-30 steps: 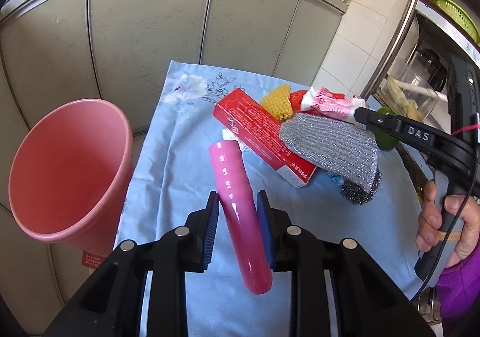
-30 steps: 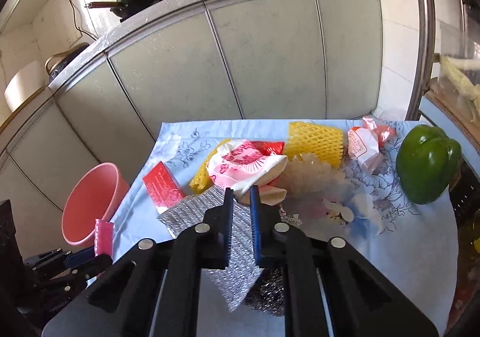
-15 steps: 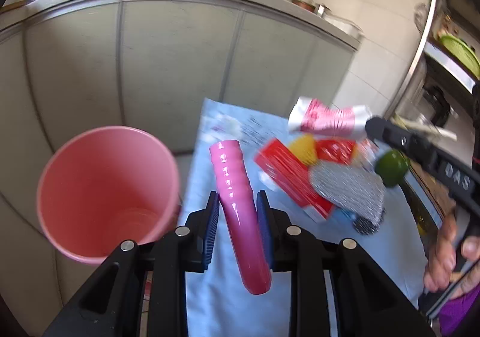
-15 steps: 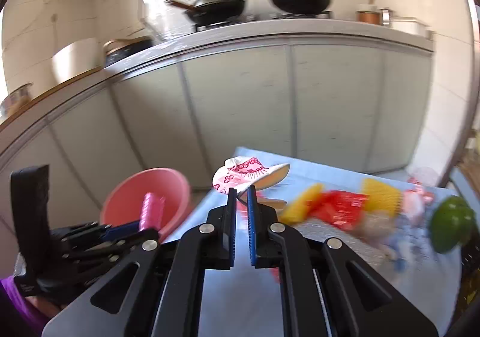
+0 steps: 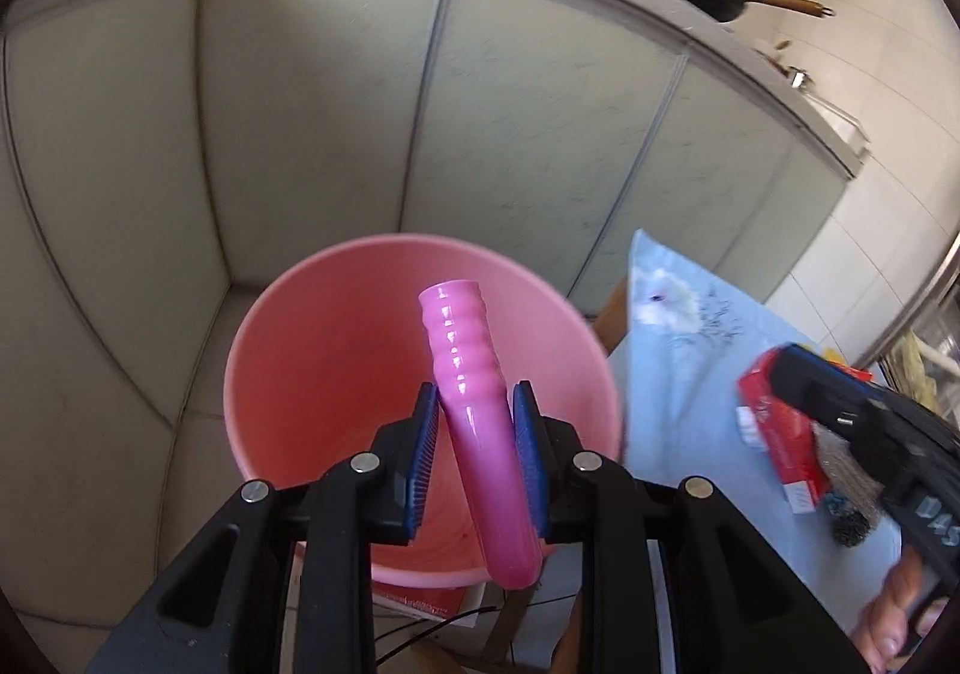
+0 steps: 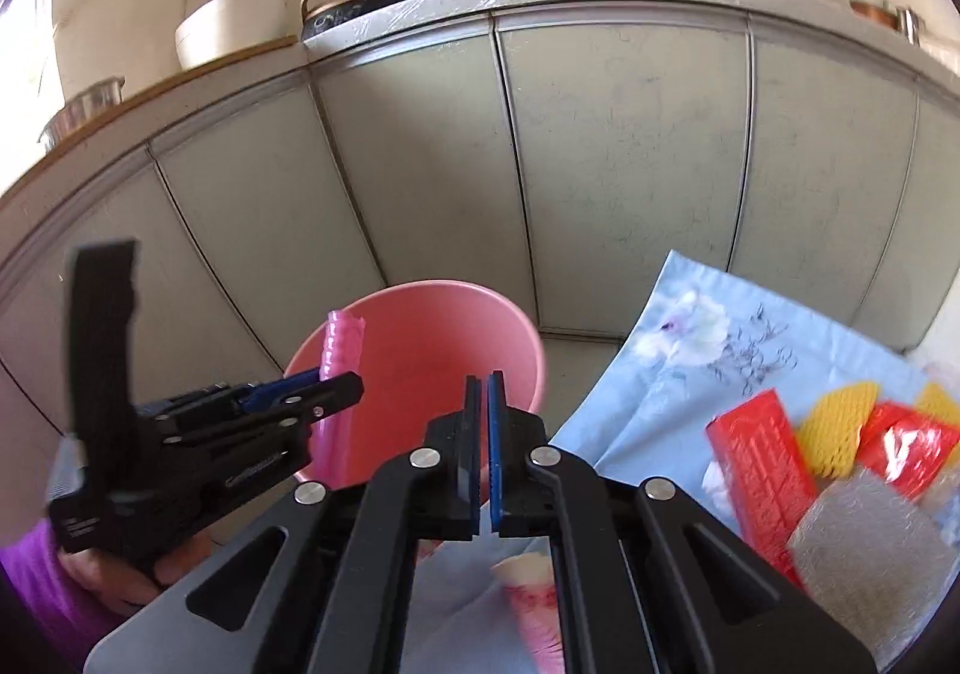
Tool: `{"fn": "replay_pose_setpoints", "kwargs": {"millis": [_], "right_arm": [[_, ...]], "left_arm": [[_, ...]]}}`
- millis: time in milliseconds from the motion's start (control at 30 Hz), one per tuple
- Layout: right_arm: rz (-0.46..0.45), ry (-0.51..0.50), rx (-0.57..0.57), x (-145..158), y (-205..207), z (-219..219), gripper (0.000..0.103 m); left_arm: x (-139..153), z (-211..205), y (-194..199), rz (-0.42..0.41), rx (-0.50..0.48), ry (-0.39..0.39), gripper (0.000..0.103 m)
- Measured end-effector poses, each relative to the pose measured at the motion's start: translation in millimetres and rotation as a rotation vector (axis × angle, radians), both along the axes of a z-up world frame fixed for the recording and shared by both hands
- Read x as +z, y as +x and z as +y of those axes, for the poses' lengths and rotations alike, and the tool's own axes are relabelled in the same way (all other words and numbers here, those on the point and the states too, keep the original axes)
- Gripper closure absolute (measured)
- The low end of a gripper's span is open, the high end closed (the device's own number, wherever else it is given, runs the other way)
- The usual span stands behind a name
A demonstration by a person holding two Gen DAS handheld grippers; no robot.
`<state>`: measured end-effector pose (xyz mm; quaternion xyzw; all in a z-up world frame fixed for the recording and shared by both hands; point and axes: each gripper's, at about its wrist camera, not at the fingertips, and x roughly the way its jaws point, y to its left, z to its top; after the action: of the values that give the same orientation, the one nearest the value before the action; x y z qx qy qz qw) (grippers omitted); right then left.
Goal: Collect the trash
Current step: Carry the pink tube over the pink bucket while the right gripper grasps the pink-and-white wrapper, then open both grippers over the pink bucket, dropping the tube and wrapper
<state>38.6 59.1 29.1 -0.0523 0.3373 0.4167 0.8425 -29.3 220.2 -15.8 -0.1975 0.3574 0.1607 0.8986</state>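
Left gripper (image 5: 474, 434) clamped on pink tube (image 5: 474, 404) — long axis along the fingers, tip over the pink bucket (image 5: 288, 374) mouth. Right gripper (image 6: 485, 422) pinched together just beside the rim; wrapper (image 6: 528, 584) hangs beneath — grip not discernible. Left nearer to drop.

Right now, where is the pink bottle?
The pink bottle sits clamped in the left tongs, held over the open pink bucket, left of the blue-clothed table.
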Motion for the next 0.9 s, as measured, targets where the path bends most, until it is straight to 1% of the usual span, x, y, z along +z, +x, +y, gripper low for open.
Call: {"fn": "replay_pose_setpoints", "kwargs": {"millis": [67,133,200,267,300,333,400,433,533,667,700,733,800,900], "right_arm": [[0.025,-0.006,0.001,0,-1,-14,0.101],[0.045,-0.015,-0.003,1,0,-30,0.1],[0.065,-0.053,-0.006,0,1,-45,0.1],[0.107,-0.087,0.007,-7,1,-56,0.099],[0.123,-0.092,0.016,-10,1,-59,0.096],[0.138,-0.099,0.023,-13,-1,-63,0.084],[0.17,-0.123,0.048,-24,-8,-67,0.071],[0.174,-0.132,0.058,-27,-11,-66,0.069],[0.157,-0.197,0.086,-40,-25,-61,0.068],[0.11,-0.3,0.075,-57,-33,-53,0.069],[0.099,-0.309,0.071,-59,-33,-53,0.075],[0.089,-0.307,0.07,-60,-34,-53,0.087],[0.094,-0.285,0.068,-58,-32,-53,0.09],[0.073,-0.227,0.065,-45,-28,-46,0.091]], "left_arm": [[-5,4,0,0.004,-0.006,-0.011,0.078],[-8,2,-1,0.011,-0.018,0.005,0.078],[-9,1,0,0.011,-0.025,0.009,0.078],[-11,-2,0,0.01,-0.033,0.008,0.078],[-11,-4,1,0.012,-0.037,0.008,0.078],[-12,-6,2,0.015,-0.043,0.006,0.078],[-13,-9,3,0.021,-0.051,0.011,0.078],[-13,-10,3,0.023,-0.054,0.011,0.078],[-15,-11,1,0.029,-0.055,0.008,0.078],[-17,-12,-1,0.04,-0.056,0.005,0.078],[-17,-11,-1,0.041,-0.056,0.005,0.078],[-17,-11,-1,0.04,-0.056,0.005,0.078],[-17,-10,-1,0.041,-0.056,0.007,0.078],[-18,-9,-3,0.04,-0.053,0.01,0.078]]}}
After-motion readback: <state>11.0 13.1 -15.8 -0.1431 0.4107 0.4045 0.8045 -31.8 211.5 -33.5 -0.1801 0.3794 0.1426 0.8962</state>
